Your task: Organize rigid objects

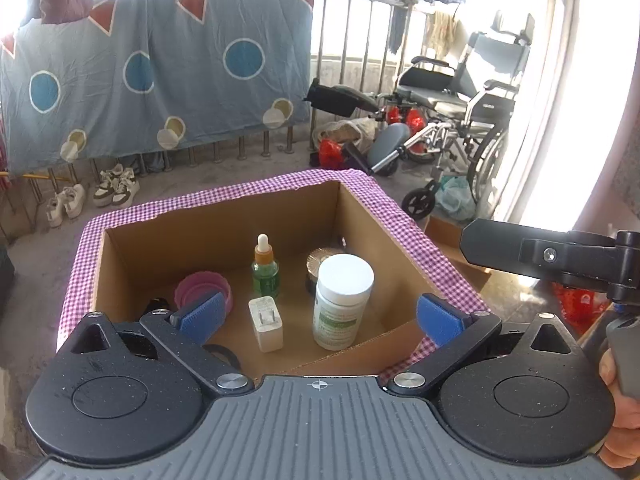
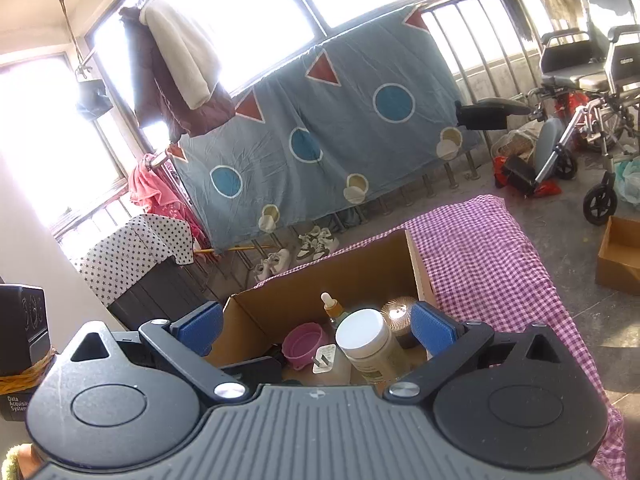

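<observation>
An open cardboard box (image 1: 180, 248) stands on a purple checked cloth (image 1: 412, 232). Inside stand a white-capped bottle (image 1: 342, 300), a green dropper bottle (image 1: 265, 270), a white charger plug (image 1: 265, 324), a pink cup (image 1: 202, 290) and a round gold-lidded jar (image 1: 320, 260). My left gripper (image 1: 320, 316) is open and empty above the box's near side. The right gripper shows at the right edge of the left wrist view (image 1: 560, 256). In the right wrist view my right gripper (image 2: 316, 330) is open and empty above the box (image 2: 360, 272), over the same bottle (image 2: 370, 344), plug (image 2: 325, 358) and cup (image 2: 304, 342).
A wheelchair (image 1: 460, 120) stands at the back right. A blue sheet (image 1: 160, 72) hangs on a railing behind, with shoes (image 1: 116, 186) below. A second small cardboard box (image 2: 620, 256) sits on the floor to the right. A star-patterned covered crate (image 2: 136, 256) stands at the left.
</observation>
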Tool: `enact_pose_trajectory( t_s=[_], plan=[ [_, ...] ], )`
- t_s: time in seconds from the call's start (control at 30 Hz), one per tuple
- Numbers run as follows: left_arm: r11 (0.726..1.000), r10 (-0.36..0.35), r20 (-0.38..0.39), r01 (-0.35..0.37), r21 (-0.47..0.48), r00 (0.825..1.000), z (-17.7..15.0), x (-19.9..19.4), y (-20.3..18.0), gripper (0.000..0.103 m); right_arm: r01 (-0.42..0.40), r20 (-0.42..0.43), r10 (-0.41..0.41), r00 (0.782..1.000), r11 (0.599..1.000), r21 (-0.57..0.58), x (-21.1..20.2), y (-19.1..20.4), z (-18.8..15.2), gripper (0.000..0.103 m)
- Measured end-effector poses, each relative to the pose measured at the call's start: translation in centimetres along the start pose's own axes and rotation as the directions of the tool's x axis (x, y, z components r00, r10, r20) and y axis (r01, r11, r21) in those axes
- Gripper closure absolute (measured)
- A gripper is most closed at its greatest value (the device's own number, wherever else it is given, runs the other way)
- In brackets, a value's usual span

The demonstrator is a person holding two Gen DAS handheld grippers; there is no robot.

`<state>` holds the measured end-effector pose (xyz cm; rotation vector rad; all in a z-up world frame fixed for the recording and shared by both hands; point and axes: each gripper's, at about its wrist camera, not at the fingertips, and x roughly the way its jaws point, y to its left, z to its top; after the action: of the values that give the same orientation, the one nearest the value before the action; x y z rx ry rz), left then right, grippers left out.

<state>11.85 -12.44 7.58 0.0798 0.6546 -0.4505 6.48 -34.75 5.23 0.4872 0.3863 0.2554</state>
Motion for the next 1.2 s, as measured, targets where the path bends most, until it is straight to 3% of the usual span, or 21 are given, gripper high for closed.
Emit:
enact_pose_trajectory(
  t_s=[0.23, 0.57, 0.67, 0.83, 1.03, 1.2],
  plan=[
    [0.997, 0.050, -0.020, -0.051, -0.052, 0.999, -1.1, -2.3, 1.7, 0.000, 0.085, 0.010, -0.084, 0.996, 0.990, -0.117, -1.7, 3.5, -2.1, 0.000],
    [0.964, 0.234, -0.036, -0.237, -0.121, 0.972, -4.3, -4.2, 3.5, 0.001, 0.139, -0.039, -0.151, 0.988, 0.967, -0.211, -1.0, 6.3, -4.5, 0.000],
    [0.963, 0.230, -0.034, -0.232, -0.137, 0.973, -4.5, -4.2, 4.0, 0.001, 0.147, -0.043, -0.162, 0.986, 0.960, -0.238, -0.8, 6.9, -4.8, 0.000],
    [0.967, 0.248, -0.018, -0.248, -0.050, 0.969, -5.3, -3.8, 3.5, 0.001, 0.175, -0.035, -0.192, 0.981, 0.946, -0.273, -0.5, 7.5, -5.2, 0.000],
    [0.961, 0.252, -0.016, -0.252, -0.118, 0.968, -6.0, -2.8, 3.8, 0.001, 0.195, -0.056, -0.218, 0.974, 0.941, -0.276, 0.6, 7.0, -5.3, 0.000],
    [0.957, 0.263, -0.033, -0.265, -0.120, 0.964, -5.8, -1.7, 3.7, 0.001, 0.209, -0.074, -0.237, 0.969, 0.939, -0.274, 1.5, 6.0, -5.4, 0.000]
  ],
)
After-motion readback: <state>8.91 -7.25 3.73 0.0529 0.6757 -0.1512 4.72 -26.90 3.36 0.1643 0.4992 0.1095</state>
